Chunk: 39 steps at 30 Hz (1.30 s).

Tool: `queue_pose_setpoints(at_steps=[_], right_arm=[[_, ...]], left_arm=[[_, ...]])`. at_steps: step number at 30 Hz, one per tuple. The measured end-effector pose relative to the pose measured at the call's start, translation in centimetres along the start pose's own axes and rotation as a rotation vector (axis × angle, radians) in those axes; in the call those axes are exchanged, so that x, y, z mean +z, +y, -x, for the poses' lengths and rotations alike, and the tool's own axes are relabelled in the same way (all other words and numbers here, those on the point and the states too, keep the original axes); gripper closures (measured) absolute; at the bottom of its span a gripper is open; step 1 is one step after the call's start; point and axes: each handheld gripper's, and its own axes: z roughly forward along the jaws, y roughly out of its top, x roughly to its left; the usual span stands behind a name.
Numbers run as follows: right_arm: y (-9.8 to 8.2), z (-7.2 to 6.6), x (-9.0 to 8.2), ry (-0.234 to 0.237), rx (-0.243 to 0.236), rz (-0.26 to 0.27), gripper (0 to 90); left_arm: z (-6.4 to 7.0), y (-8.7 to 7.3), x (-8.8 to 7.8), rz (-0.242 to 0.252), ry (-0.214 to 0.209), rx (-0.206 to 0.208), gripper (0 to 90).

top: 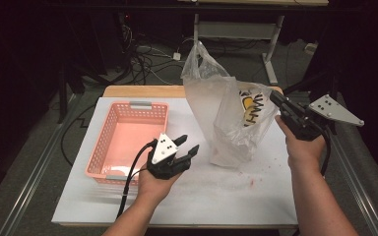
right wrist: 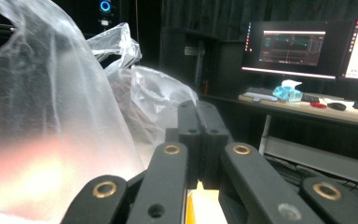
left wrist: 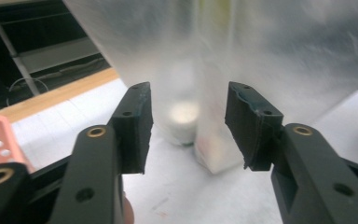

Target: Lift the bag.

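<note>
1. Your task thing is the clear plastic bag (top: pixel 221 113): thin, crinkled and frosty-looking, standing tall on the white tabletop (top: pixel 202 191), its bottom resting on the surface and its top rising to a loose, twisted peak.
2. Through the film you can see a packet (top: pixel 252 107) with yellow, white and black markings, high up on the bag's right side.
3. In the left gripper view the bag (left wrist: pixel 242 56) looks milky, with a pale round shape near its base that is too blurred to name.
4. Your right gripper (top: pixel 277 100) has its jaws pressed together on the bag's right edge, pinching the film there and holding that side up.
5. Your left gripper (top: pixel 187 142) points at the lower left of the bag with its jaws parted; nothing sits between them, and it is near the bag without touching it.
6. The pink basket (top: pixel 128 140) sits on the tabletop to the left of the bag, just beside your left hand (top: pixel 152 184).
</note>
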Motion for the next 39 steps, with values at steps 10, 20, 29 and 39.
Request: queue_pose_setpoints(at_steps=[10,20,29,39], right_arm=[[1.6,-1.0,-1.6,0.037,-0.024,0.042,80.8],[1.6,-1.4,-3.7,0.072,-0.022,0.036,61.0],[-2.4,-0.9,-5.0,0.081,0.002,-0.08,33.5],[-8.5,-1.5,-4.5,0.086,0.063,-0.243,5.8]], left_arm=[[1.2,-1.6,1.0,-0.029,-0.047,-0.021,33.4],[1.8,-2.8,1.8,-0.072,-0.09,-0.016,22.3],[2.4,-3.4,2.3,-0.069,-0.111,-0.011,14.3],[3.3,-4.3,3.2,-0.122,-0.13,0.005,0.0]])
